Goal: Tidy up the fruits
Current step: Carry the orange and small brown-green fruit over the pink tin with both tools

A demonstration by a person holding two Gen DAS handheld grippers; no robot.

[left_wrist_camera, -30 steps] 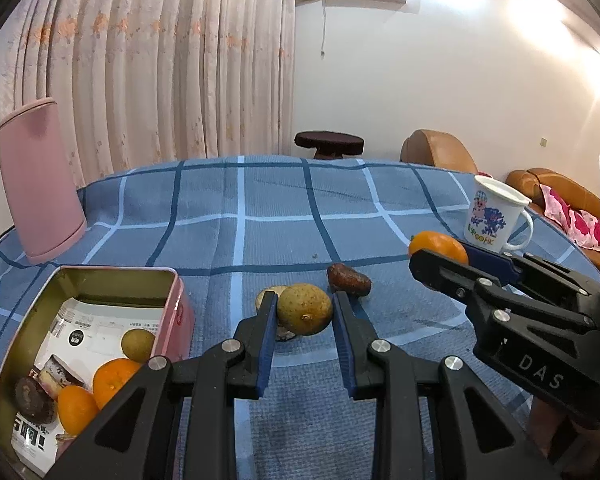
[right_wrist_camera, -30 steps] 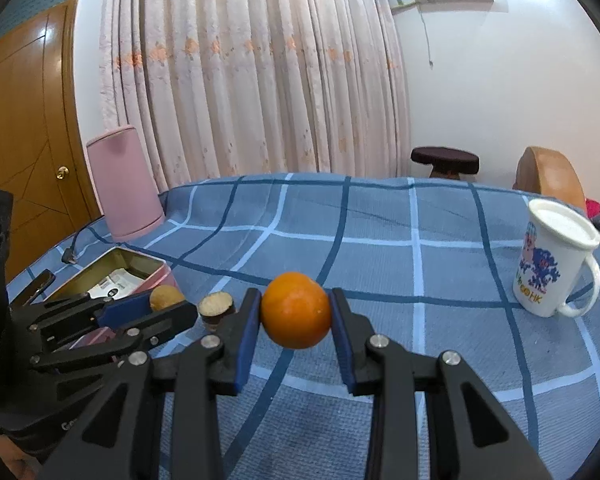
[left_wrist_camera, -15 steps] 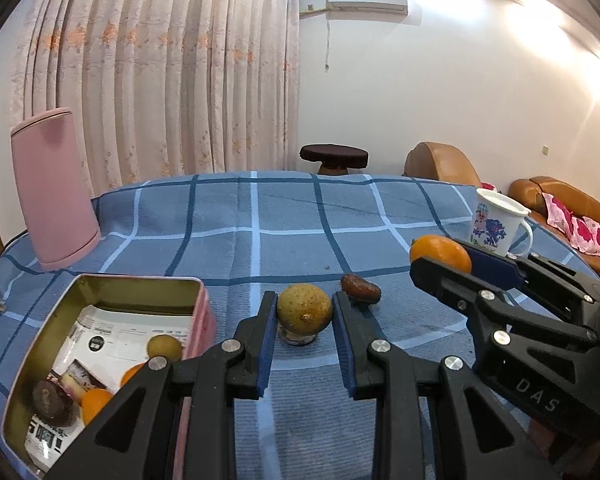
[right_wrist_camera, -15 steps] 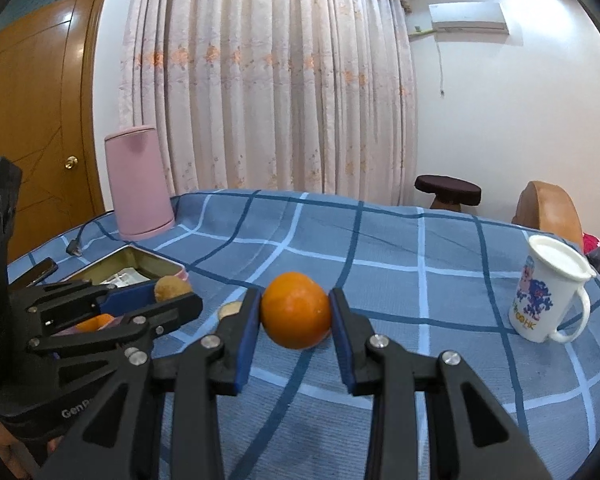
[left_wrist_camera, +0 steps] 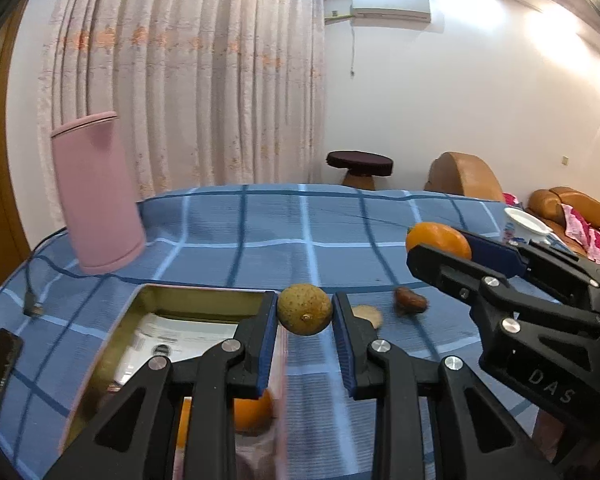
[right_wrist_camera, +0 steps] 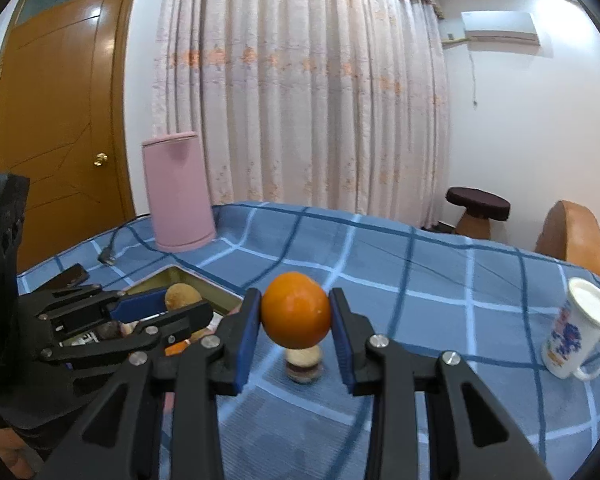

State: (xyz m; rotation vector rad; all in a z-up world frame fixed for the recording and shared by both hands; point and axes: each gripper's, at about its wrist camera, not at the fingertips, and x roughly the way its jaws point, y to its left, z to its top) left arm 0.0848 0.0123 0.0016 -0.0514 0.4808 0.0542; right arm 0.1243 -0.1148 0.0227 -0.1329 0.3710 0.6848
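Both grippers have lifted and swung toward the tin since the earlier frames, and the table fruit that sat directly behind the left jaws now lies off to their 2 o'clock. Left gripper (left_wrist_camera: 305,316) pinches a brownish-green fruit (left_wrist_camera: 305,309) between its blue pads, held clear of the cloth and just past the near right rim of the open tin (left_wrist_camera: 204,293). Right gripper (right_wrist_camera: 296,316) pinches an orange (right_wrist_camera: 296,310) in the same manner, carried above the blue checked tablecloth (left_wrist_camera: 340,236). In the left wrist view the tin sits at 8 o'clock from the held fruit, with an orange fruit (left_wrist_camera: 252,410) visible inside under the left finger; the rest of its contents are largely hidden. Still on the cloth are a dark reddish-brown fruit (left_wrist_camera: 410,300) at 3 o'clock from the held fruit and a pale cut fruit (left_wrist_camera: 368,314) just beside the right finger of that gripper. Step in hand, by judgement: transport of two fruits to the tin, neither yet released. Next move calls for carrying the left load a little further toward 9 o'clock so that it clears the rim, lowering it, then spreading the jaws; the right load should follow once the left tool is out of the way, since both tools converge on one opening. Pink cylinder (left_wrist_camera: 96,192) and mug (right_wrist_camera: 576,332) stand well apart from the work.
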